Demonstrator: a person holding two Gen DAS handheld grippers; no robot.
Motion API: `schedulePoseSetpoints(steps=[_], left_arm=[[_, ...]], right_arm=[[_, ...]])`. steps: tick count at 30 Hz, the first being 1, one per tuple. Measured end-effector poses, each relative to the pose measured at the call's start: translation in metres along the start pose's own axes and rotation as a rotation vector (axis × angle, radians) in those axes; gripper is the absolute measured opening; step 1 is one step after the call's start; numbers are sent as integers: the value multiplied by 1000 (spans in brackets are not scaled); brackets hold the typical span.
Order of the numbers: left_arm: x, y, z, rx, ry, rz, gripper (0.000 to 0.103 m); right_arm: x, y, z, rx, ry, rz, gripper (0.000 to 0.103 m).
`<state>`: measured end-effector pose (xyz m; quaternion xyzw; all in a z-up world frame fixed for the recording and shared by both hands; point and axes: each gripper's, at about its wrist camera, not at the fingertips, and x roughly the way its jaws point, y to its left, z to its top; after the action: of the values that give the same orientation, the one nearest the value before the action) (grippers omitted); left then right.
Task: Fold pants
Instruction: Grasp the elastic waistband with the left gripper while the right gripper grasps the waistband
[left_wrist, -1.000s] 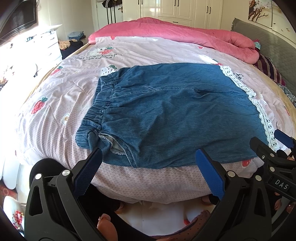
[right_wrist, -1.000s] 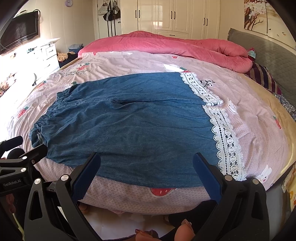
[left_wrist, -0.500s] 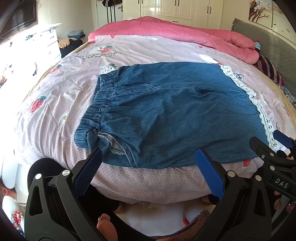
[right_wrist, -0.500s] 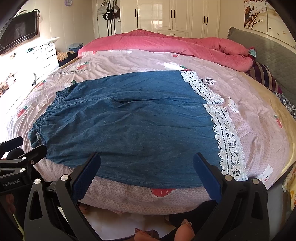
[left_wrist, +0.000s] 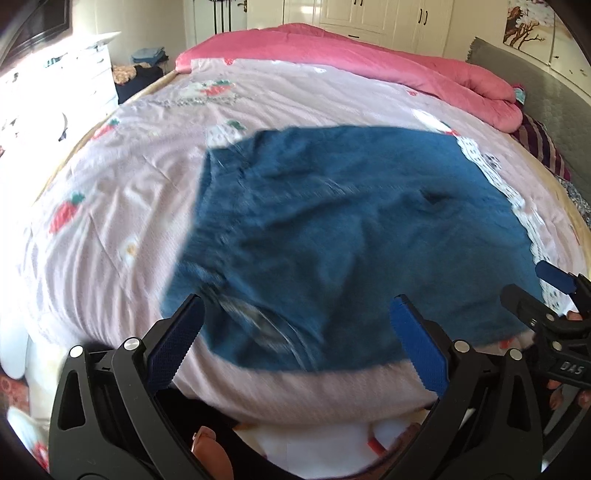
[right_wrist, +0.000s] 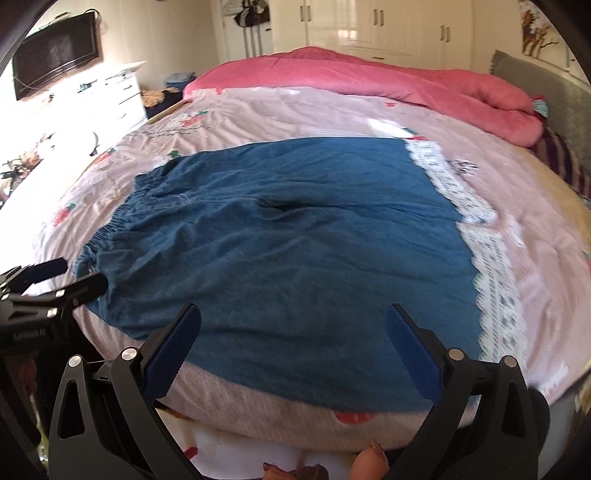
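- Since the frames half a second earlier, both grippers have been carried forward toward the near edge of the bed, so the pants (right_wrist: 291, 266) now fill more of each view; motion blur in the left wrist view suggests that the left gripper (left_wrist: 295, 334) is the one being moved faster.
- The pants themselves are seen unchanged: spread flat on the pink printed quilt (right_wrist: 295, 110), elastic waistband (right_wrist: 110, 236) to the left, lace hem (right_wrist: 495, 280) to the right, near edge close to the bed's edge.
- The left gripper's jaws are held wide apart with nothing between them, over the near waistband corner (left_wrist: 236, 332).
- The right gripper (right_wrist: 291, 338) is likewise spread wide and empty, above the near edge of the denim, short of the lace.
- No fold has yet been made; the approach is judged to be a reach for the near edge, so that it can be pinched at two places and carried over.
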<state>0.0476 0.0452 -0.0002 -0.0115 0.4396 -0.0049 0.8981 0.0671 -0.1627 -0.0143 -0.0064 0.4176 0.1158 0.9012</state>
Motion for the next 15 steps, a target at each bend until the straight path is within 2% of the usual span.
schedulePoseSetpoints(steps=[2, 5, 8, 13, 15], left_arm=[[7, 16, 14, -22, -3, 30, 95], [17, 36, 34, -63, -5, 10, 95], [31, 49, 57, -48, -22, 38, 95], [60, 67, 91, -48, 0, -5, 94], [72, 70, 103, -31, 2, -1, 93]], right_arm=[[8, -1, 10, -6, 11, 14, 99], [23, -1, 30, -24, 22, 32, 99], [37, -2, 48, -40, 43, 71, 99], [63, 2, 81, -86, 70, 115, 99], [74, 4, 92, -116, 85, 118, 99]])
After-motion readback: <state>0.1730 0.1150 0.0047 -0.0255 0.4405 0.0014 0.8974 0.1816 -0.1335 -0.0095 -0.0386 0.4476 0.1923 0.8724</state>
